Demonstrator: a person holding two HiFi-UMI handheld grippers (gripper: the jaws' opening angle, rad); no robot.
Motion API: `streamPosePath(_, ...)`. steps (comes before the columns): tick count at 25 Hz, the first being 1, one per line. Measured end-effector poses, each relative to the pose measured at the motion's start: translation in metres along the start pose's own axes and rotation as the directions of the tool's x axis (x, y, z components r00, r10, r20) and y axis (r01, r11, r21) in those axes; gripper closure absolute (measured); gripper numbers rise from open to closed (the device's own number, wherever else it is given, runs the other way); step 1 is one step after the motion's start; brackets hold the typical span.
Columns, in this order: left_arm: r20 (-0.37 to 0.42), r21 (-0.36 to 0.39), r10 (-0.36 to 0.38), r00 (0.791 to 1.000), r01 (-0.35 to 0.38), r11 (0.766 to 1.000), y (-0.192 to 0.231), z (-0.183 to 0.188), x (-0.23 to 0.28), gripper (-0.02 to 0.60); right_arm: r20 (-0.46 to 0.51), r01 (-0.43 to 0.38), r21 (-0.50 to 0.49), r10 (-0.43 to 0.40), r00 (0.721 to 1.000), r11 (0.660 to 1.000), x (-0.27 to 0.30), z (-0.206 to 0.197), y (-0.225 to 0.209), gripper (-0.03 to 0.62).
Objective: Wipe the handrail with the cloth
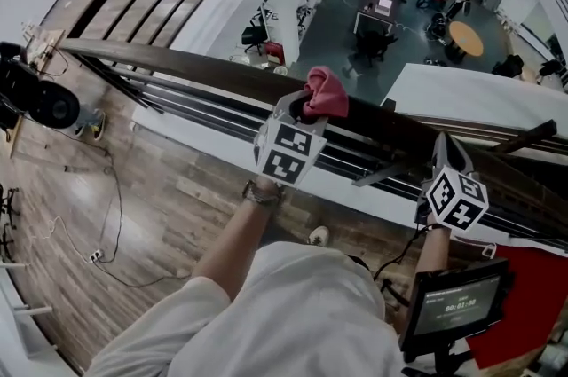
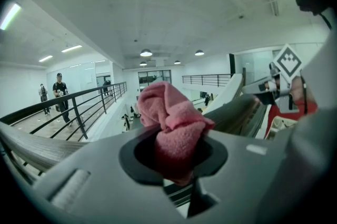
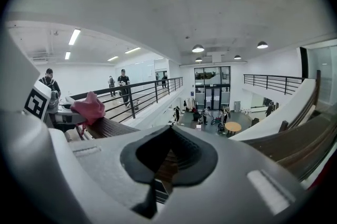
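Observation:
The dark wooden handrail point(image 1: 177, 62) runs from the left to the lower right of the head view. My left gripper point(image 1: 306, 106) is shut on a bunched pink cloth point(image 1: 327, 91), which rests on top of the rail near its middle. In the left gripper view the cloth point(image 2: 171, 112) fills the jaws of the left gripper point(image 2: 179, 141), with the handrail point(image 2: 31, 141) below. My right gripper point(image 1: 442, 145) hovers over the rail further right, shut with nothing in it. In the right gripper view the right gripper point(image 3: 168, 136) points along the handrail point(image 3: 113, 125), and the cloth point(image 3: 89, 107) shows at the left.
Black metal bars point(image 1: 204, 113) run under the rail, with an open atrium of desks point(image 1: 377, 11) far below. A small screen point(image 1: 453, 304) and a red surface point(image 1: 532, 295) sit at the lower right. Black equipment point(image 1: 40, 100) and cables lie on the wooden floor at the left. People point(image 2: 60, 92) stand on the far walkway.

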State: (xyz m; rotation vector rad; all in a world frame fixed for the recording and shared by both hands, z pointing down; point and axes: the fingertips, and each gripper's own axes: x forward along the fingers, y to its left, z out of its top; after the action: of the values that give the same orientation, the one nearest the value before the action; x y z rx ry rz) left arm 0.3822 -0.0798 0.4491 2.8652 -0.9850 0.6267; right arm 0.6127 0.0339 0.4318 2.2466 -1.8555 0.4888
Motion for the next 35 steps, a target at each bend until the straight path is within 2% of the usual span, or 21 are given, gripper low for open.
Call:
streamPosePath(6,-0.010,0.004,-0.053,0.999,0.053,0.999,-0.023,-0.002,0.015,0.485,-0.015,0.019,-0.014,-0.019,1.000,1.000,0.000,-0.006,0.005,0.592)
streamPosePath(13,-0.032,0.027,-0.083,0.996,0.084,0.996,-0.033,-0.002,0.018,0.485,-0.001,0.027,-0.037,-0.027,1.000,0.999,0.003,-0.005,0.015,0.592)
streamPosePath(18,-0.030,0.008,-0.072,0.997,0.072,0.997,-0.047,0.002,0.026,0.485,-0.019,-0.030,-0.051,0.029,0.999,0.998,0.010,-0.009,0.021,0.592)
streamPosePath(22,-0.025,0.003,-0.065,0.998,0.065,0.998,-0.066,0.008,0.032,0.485,-0.023,-0.035,-0.085,0.033,0.999,0.996,0.011,-0.012,0.021,0.592)
streamPosePath(27,-0.028,0.013,-0.055,0.998,0.056,0.998,-0.087,0.013,0.040,0.485,-0.028,-0.102,-0.116,0.099,0.995,0.988,0.014,-0.012,0.031,0.592)
streamPosePath(32,-0.008,-0.020,-0.065,0.998,0.064,0.998,-0.103,0.015,0.047,0.485,-0.012,-0.195,-0.070,0.195,0.981,0.978,0.013,-0.013,0.041,0.592)
streamPosePath(35,-0.003,-0.023,-0.063,0.998,0.063,0.998,-0.112,0.019,0.052,0.485,-0.008,-0.226,-0.080,0.226,0.974,0.971,0.013,-0.014,0.040,0.592)
